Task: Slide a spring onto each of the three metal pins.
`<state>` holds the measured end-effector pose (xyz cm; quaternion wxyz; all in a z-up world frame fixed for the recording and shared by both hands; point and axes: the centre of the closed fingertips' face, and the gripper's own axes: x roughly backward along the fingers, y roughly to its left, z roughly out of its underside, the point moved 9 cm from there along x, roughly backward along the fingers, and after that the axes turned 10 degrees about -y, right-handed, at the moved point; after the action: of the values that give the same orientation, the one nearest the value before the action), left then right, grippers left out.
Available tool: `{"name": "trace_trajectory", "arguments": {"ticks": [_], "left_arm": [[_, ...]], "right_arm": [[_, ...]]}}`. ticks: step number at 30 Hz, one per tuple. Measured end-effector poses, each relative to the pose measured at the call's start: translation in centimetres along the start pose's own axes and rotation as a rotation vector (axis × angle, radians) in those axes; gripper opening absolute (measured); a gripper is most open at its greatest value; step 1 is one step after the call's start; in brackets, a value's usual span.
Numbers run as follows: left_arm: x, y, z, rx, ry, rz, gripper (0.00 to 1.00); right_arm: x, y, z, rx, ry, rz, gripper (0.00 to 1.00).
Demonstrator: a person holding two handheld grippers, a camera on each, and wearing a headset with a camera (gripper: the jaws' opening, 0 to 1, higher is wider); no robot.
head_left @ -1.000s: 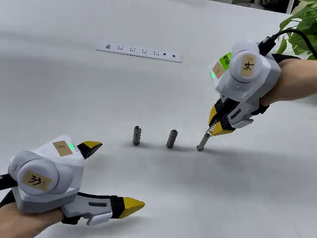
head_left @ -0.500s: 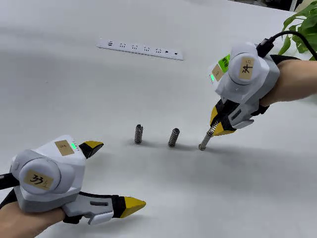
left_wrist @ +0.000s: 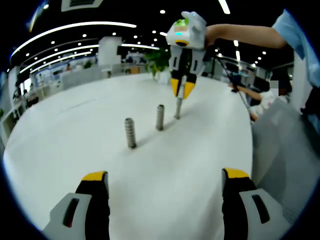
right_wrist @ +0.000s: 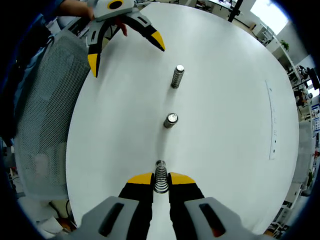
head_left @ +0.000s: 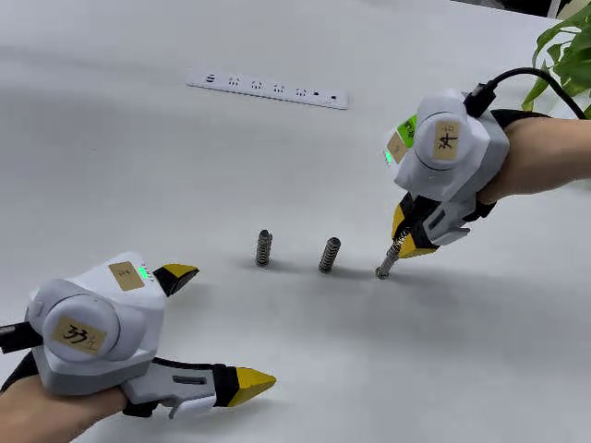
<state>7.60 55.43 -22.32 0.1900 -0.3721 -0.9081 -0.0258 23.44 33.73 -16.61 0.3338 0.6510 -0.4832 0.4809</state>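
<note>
The spring (right_wrist: 160, 173) is pinched in the right claw (right_wrist: 161, 180), the left claw (head_left: 220, 326) spread. If pushed askew, the pin (head_left: 382, 271) could be toppled.

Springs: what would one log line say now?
right gripper: shut on spring at third pin | left gripper: open | other two pins: sprung

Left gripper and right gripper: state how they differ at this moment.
The left gripper has its jaws spread wide and holds nothing; the right gripper is shut on a spring. The left gripper is well apart from the end pin; the right gripper is right at it, with the spring at the pin's top. Both have white bodies and black jaws with yellow tips.
</note>
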Motion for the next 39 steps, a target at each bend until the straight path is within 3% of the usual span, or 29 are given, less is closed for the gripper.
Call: {"name": "trace_trajectory", "arguments": {"ticks": [8, 21, 30, 34, 39], "left_arm": [[0.0, 0.2, -0.1, 0.003, -0.001, -0.005, 0.95], [-0.1, 0.3, 0.5, 0.022, 0.016, -0.004, 0.94], [-0.6, 0.4, 0.5, 0.027, 0.019, 0.007, 0.94], [-0.7, 0.4, 0.4, 0.025, 0.019, 0.008, 0.94], [-0.7, 0.3, 0.5, 0.025, 0.020, 0.009, 0.94]], "right_arm": [[-1.4, 0.2, -0.1, 0.027, 0.035, -0.021, 0.12], [-3.4, 0.7, -0.3, 0.023, 0.036, -0.059, 0.13], [-3.2, 0.8, -0.5, 0.008, 0.036, -0.059, 0.12], [-3.1, 1.0, -0.4, 0.033, 0.074, -0.057, 0.12], [-3.1, 1.0, -0.3, 0.034, 0.079, -0.054, 0.12]]}}
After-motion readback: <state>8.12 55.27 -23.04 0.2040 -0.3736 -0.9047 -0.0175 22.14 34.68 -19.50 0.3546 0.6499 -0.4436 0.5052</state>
